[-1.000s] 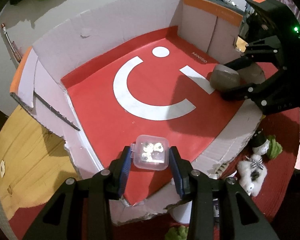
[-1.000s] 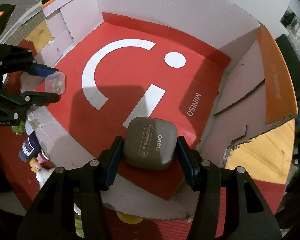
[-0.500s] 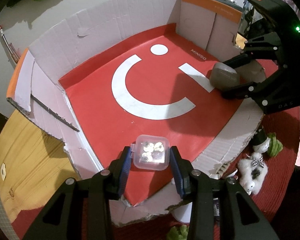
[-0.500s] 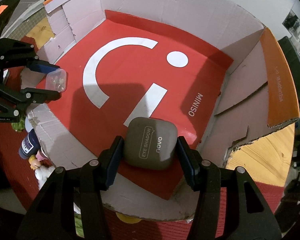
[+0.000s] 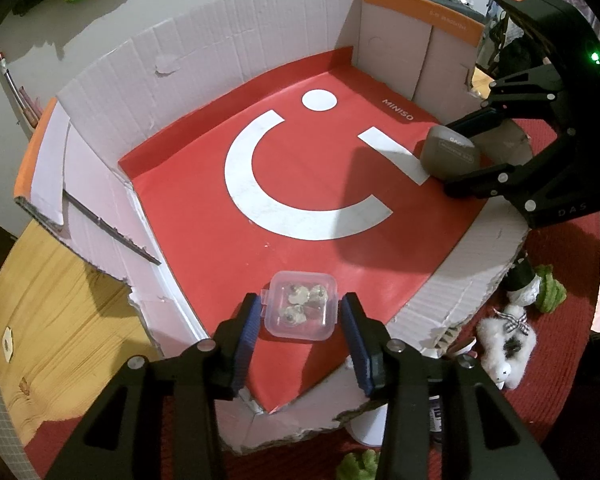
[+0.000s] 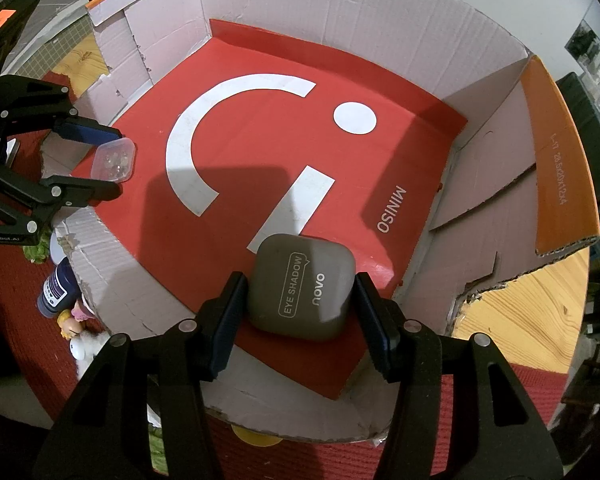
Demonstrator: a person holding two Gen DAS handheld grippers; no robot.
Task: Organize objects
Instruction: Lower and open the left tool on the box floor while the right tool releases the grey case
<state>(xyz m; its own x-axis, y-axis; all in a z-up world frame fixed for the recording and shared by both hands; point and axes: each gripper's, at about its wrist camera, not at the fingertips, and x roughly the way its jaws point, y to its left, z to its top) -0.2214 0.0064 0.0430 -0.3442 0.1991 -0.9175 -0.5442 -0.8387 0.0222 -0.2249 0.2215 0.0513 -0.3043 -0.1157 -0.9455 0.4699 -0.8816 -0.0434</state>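
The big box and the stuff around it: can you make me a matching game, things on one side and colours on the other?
Things:
1. eye shadow case
2. little tub
3. floor of the box
4. small bottle

Colours:
A. red with white shapes
B. dark blue
C. grey
D. see-through

Pairs: 1-C, 2-D, 3-A, 4-B

A white plush toy (image 5: 507, 342) and green plush (image 5: 548, 289) lie on the red mat (image 5: 560, 320).
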